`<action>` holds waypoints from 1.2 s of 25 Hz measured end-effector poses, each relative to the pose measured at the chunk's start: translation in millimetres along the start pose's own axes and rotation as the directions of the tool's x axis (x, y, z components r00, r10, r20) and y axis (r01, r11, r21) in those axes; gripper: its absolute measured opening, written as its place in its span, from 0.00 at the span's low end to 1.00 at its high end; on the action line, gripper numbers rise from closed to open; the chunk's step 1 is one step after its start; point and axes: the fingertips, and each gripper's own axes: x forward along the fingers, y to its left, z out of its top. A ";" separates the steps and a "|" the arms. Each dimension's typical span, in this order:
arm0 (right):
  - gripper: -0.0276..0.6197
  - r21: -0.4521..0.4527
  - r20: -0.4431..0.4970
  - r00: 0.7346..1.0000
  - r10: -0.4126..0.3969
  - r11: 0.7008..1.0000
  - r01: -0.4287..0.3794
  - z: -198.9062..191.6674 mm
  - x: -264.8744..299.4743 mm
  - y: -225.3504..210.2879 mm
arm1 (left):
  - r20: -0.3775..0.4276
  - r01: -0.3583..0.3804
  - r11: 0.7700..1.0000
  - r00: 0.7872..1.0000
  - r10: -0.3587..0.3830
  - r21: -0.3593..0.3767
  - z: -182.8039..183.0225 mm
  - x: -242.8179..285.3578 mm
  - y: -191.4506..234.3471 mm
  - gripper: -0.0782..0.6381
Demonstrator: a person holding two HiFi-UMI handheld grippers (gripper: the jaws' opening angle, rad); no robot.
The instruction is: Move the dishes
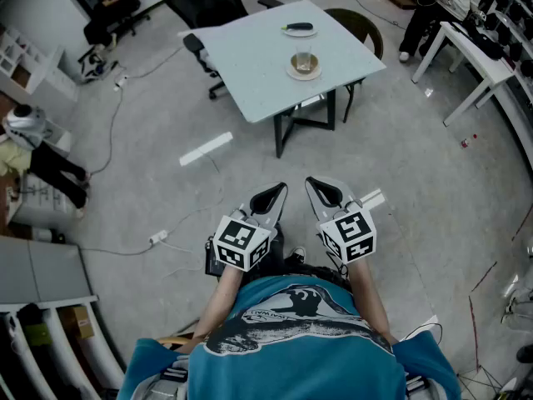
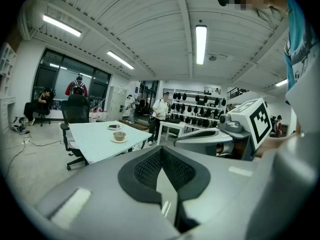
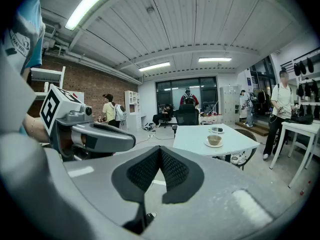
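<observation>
Head view cuts the person off at the chest: only a teal printed shirt (image 1: 287, 332) and 2 forearms show, and the marker cubes cover the backs of both grippers. What lies on the far plate (image 1: 299, 29) is a dark, flat shape too small to name. Whether the vessel on the near saucer (image 1: 304, 67) is a cup or a small bowl cannot be settled from above. In the left gripper view it reads as a tan bowl (image 2: 119, 136), and in the right gripper view the same saucer (image 3: 214, 140) stands in front of the plate (image 3: 217, 130).

Counted, there are 2 dishes, both on the right half of the pale tabletop (image 1: 250, 57), with the plate behind the saucer near the tabletop's far edge. There are 2 grippers, the left gripper (image 1: 271, 197) and the right gripper (image 1: 323, 192), side by side and well short of the tabletop. In its own view the left gripper (image 2: 161, 151) has its jaws pressed together at the tips with nothing between them. The right gripper (image 3: 160, 149) has its jaws together in the same way, and it too holds nothing.

Around the tabletop stand 2 chairs: a black office chair (image 1: 204, 7) at its far-left side and a darker chair (image 1: 358, 23) at its far-right side. A white side table (image 1: 475, 52) is to the right of the tabletop, with 1 person (image 1: 429, 7) standing beside it. Another person (image 1: 108, 11) sits far to the tabletop's left. Between the grippers and the tabletop lies grey floor (image 1: 416, 182), with a white strip (image 1: 206, 148) and a power strip (image 1: 158, 238) with cables off to the tabletop's near left.
</observation>
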 end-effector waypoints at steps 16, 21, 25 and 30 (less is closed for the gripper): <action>0.05 0.076 0.012 1.000 0.028 0.997 -0.029 -8.1 -1.1 0.2 | -0.022 0.020 1.000 1.000 -0.020 0.006 -2.6 5.4 -8.8 0.13; 0.05 0.099 0.012 0.999 0.033 0.994 -0.034 -11.8 1.6 -0.6 | -0.031 0.020 1.000 0.999 -0.019 0.009 -2.5 8.0 -4.6 0.13; 0.05 0.106 0.009 0.999 0.036 0.994 -0.036 -12.5 7.6 -3.8 | -0.040 0.022 1.000 0.999 -0.022 0.002 -5.1 9.5 -0.9 0.13; 0.05 0.119 0.007 0.999 0.035 0.992 -0.036 -12.1 15.1 -11.2 | -0.042 0.026 1.000 0.999 -0.026 0.000 -2.5 16.0 5.4 0.13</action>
